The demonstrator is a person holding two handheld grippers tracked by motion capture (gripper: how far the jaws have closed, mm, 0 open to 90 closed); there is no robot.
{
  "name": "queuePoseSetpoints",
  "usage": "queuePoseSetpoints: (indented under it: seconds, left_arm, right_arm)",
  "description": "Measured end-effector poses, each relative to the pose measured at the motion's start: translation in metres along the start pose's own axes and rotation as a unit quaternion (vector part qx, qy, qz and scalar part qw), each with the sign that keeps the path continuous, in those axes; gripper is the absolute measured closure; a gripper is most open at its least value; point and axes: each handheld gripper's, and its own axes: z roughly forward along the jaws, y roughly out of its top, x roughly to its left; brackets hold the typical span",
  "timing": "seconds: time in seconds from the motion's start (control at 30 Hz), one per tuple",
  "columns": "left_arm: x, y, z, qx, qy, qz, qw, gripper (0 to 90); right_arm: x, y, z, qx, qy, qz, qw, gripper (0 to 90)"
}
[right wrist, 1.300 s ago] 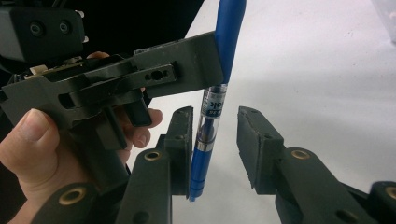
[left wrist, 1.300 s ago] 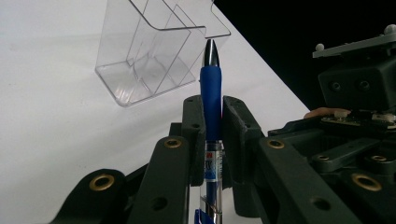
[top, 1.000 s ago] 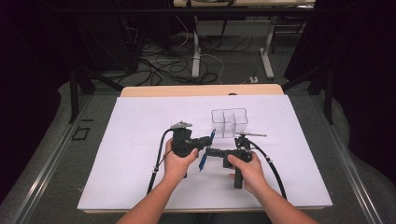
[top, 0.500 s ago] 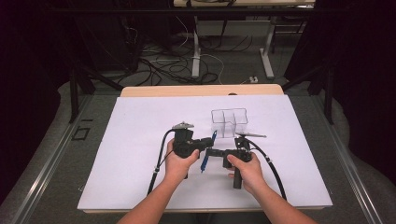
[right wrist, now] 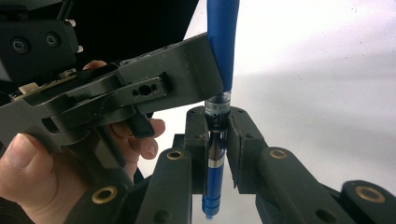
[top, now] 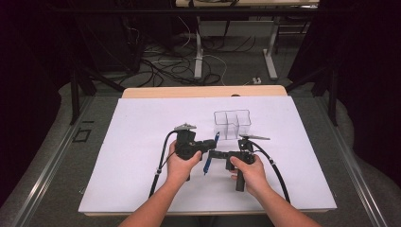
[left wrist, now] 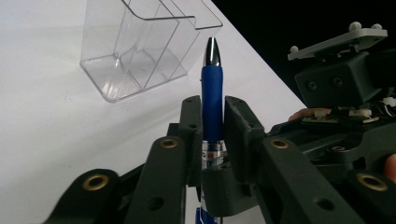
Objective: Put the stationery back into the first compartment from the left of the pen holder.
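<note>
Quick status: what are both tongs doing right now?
Left tongs: closed on the blue pen, on its grip section.
Right tongs: closed on the same pen, lower on its barrel.

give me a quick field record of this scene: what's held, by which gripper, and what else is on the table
held item: blue pen
left gripper: shut on the pen's blue grip
right gripper: shut on the pen's middle, below the left gripper's jaws
pen pose: off the table, between both grippers
nearby: clear plastic organizer, upright, empty, just beyond the grippers
surface: white table
</note>
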Motion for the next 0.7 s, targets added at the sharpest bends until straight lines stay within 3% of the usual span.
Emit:
queuePoseSetpoints:
  seconds: [0.2, 0.53, 0.7]
  left_arm:
    - [0.002, 0.001, -0.002, 0.003, 0.007, -0.006, 1.0, 69.4]
    - [0.005, 0.004, -0.009, -0.017, 0.02, -0.002, 0.9996, 58.5]
    - [0.006, 0.005, -0.014, -0.018, 0.025, -0.005, 0.9995, 53.2]
  right_arm:
    - [0.0, -0.001, 0.0, -0.003, -0.002, -0.002, 1.0, 79.7]
    - [-0.003, 0.001, -0.003, -0.014, -0.016, 0.001, 0.9998, 79.7]
    - [-0.006, 0.001, -0.006, -0.016, -0.022, -0.011, 0.9996, 79.7]
